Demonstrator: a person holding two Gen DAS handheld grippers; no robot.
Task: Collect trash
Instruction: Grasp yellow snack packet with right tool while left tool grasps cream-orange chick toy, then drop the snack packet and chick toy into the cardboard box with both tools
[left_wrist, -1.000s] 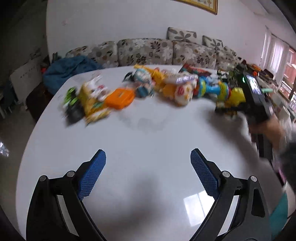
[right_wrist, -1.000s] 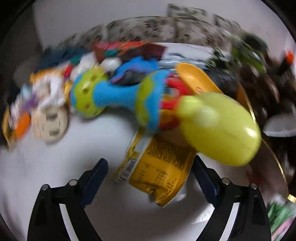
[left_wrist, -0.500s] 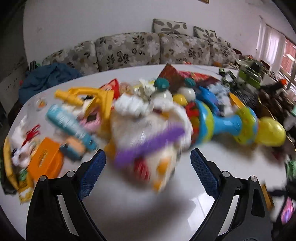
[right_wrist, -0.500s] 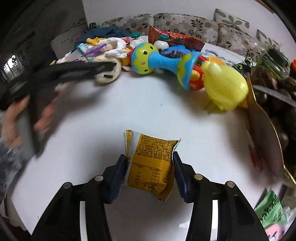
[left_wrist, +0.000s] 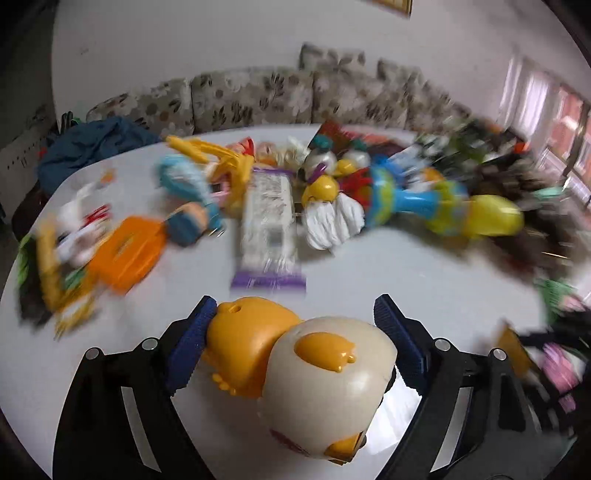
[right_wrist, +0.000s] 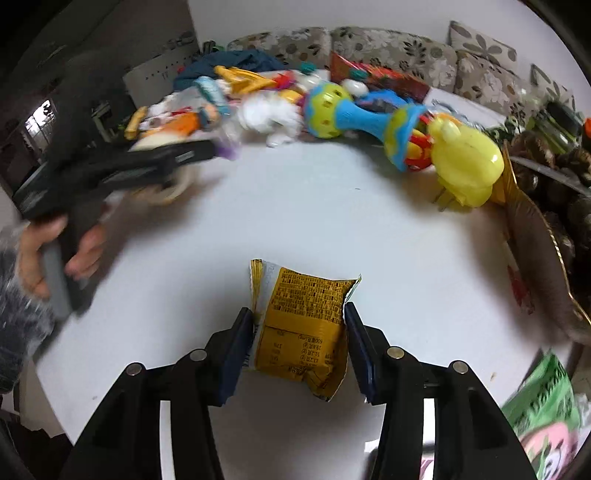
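My right gripper (right_wrist: 299, 325) is shut on a yellow snack wrapper (right_wrist: 301, 325) and holds it just above the white table (right_wrist: 332, 221). My left gripper (left_wrist: 295, 332) is shut on a cream and orange plastic toy (left_wrist: 295, 365); it also shows, blurred, in the right wrist view (right_wrist: 177, 158). A white wrapper with purple ends (left_wrist: 267, 225) lies on the table ahead of the left gripper.
A row of toys crosses the table: a blue and green rattle (right_wrist: 362, 110), a yellow egg-shaped toy (right_wrist: 465, 162), an orange case (left_wrist: 125, 251), a white mop-like toy (left_wrist: 332, 218). A green packet (right_wrist: 543, 402) lies at the right edge. A sofa (left_wrist: 258, 96) stands behind.
My left gripper has closed on the cream and orange toy and drawn it back from the pile. My right gripper keeps the yellow wrapper and has pulled back a little.
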